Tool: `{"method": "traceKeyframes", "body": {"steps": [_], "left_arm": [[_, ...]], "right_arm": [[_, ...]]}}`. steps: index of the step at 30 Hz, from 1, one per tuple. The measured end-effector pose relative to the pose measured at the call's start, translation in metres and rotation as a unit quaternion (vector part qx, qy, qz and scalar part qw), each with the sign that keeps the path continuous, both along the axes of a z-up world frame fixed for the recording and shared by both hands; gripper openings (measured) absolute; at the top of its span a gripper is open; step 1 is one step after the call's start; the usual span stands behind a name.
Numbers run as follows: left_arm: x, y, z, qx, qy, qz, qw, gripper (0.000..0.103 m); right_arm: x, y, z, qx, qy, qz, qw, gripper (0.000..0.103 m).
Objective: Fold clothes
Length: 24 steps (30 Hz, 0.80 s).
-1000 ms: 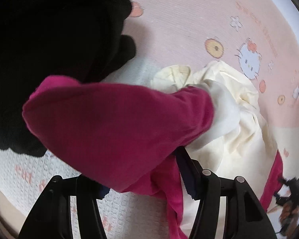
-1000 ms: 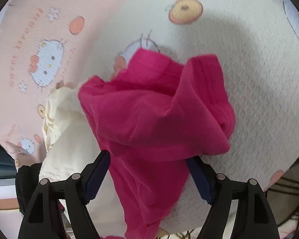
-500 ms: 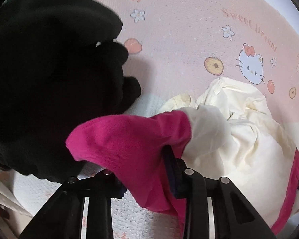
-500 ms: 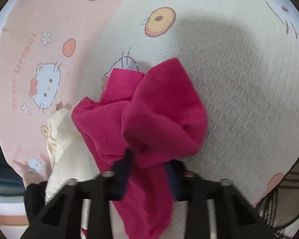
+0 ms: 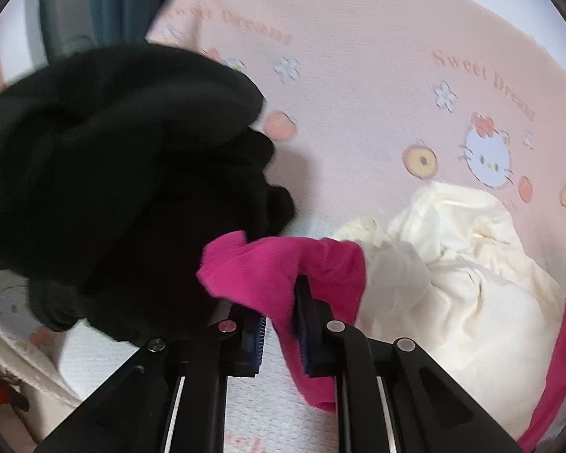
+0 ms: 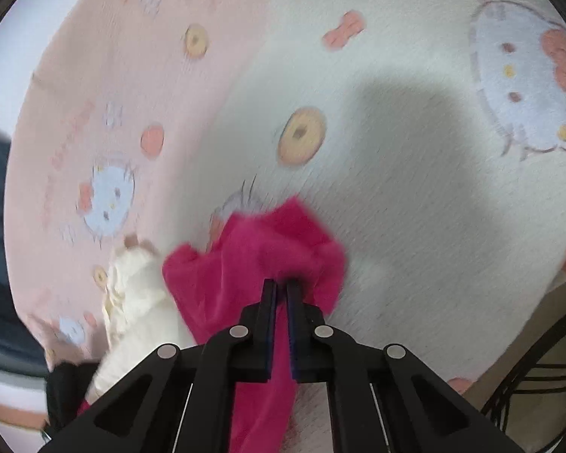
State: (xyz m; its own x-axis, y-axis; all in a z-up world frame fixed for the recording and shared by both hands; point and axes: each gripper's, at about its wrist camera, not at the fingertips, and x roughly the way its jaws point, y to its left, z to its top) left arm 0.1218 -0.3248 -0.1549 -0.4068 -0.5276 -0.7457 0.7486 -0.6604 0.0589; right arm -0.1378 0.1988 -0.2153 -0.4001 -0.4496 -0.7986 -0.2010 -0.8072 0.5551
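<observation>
Holding the pink garment [image 5: 283, 264] at two separate places, I have both of my grippers pinched on it, because a cloth must be taken at two points before it can be spread out and folded. My left gripper [image 5: 279, 334] bites the pink cloth near one bunched end; its jaws have just been closing, and now they are narrow with the fabric between the pads. My right gripper [image 6: 280, 290] grips another bunch of the same garment, with the jaws nearly together on the cloth; they also have just been closing. In both views the cloth hangs down from the pads and is drawn up into a bundle, so I judge that I am lifting it off the heap to separate it from the others. The garment lies in the near part of the bed, over the patterned blanket [image 5: 358, 94], and one part of it is still under the cream garment [image 5: 464, 264] on the right side of the left view. Farther to the left there is a black garment [image 5: 113, 188], in a loose heap just beside my left jaws. I count three pieces of clothing: one pink, one cream, one black. I count two grippers, and one blanket under everything.
</observation>
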Motion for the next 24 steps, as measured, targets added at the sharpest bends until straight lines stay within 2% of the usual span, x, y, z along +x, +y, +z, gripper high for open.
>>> {"method": "traceKeyframes", "body": {"steps": [2, 4, 7, 9, 11, 12, 14, 15, 16, 17, 18, 19, 24], "left_arm": [[0.0, 0.003, 0.003, 0.007, -0.008, 0.004, 0.9999, 0.012], [0.002, 0.006, 0.005, 0.022, 0.0, 0.006, 0.9997, 0.012], [0.002, 0.006, 0.007, 0.041, 0.014, 0.001, 0.9991, 0.012], [0.006, 0.001, 0.007, 0.09, 0.038, -0.002, 0.9952, 0.012], [0.01, -0.01, 0.001, 0.164, 0.062, -0.002, 0.9845, 0.015], [0.012, -0.015, -0.002, 0.201, 0.073, -0.002, 0.9769, 0.016], [0.016, -0.022, -0.009, 0.253, 0.085, -0.005, 0.9637, 0.03], [0.018, -0.025, -0.012, 0.273, 0.09, -0.006, 0.9578, 0.037], [0.02, -0.027, -0.014, 0.293, 0.096, -0.006, 0.9514, 0.051], [0.022, -0.024, -0.013, 0.29, 0.095, -0.01, 0.9523, 0.064], [0.024, -0.021, -0.011, 0.287, 0.094, -0.014, 0.9532, 0.066], [0.025, -0.018, -0.01, 0.284, 0.093, -0.018, 0.9542, 0.067], [0.021, 0.011, 0.0, 0.231, 0.035, -0.045, 0.9712, 0.067]], "right_arm": [[0.008, 0.026, 0.011, 0.007, 0.01, -0.013, 1.0, 0.002], [0.008, 0.036, 0.008, -0.027, -0.006, -0.009, 1.0, 0.002], [0.008, 0.015, -0.006, -0.043, -0.02, 0.002, 0.999, 0.002], [0.009, -0.002, -0.016, -0.05, -0.029, 0.013, 0.998, 0.002], [0.014, -0.015, -0.029, -0.065, -0.042, 0.028, 0.997, 0.003], [0.016, -0.019, -0.035, -0.072, -0.049, 0.031, 0.996, 0.007], [0.017, -0.029, -0.044, -0.088, -0.059, 0.034, 0.994, 0.038], [0.017, -0.031, -0.046, -0.095, -0.059, 0.034, 0.993, 0.063], [0.017, -0.033, -0.049, -0.103, -0.06, 0.033, 0.992, 0.068], [0.016, -0.035, -0.051, -0.106, -0.061, 0.031, 0.992, 0.068], [0.014, -0.038, -0.053, -0.104, -0.062, 0.027, 0.992, 0.068], [0.013, -0.039, -0.055, -0.102, -0.063, 0.025, 0.992, 0.068], [0.007, -0.036, -0.067, -0.097, -0.068, 0.027, 0.993, 0.068]]}}
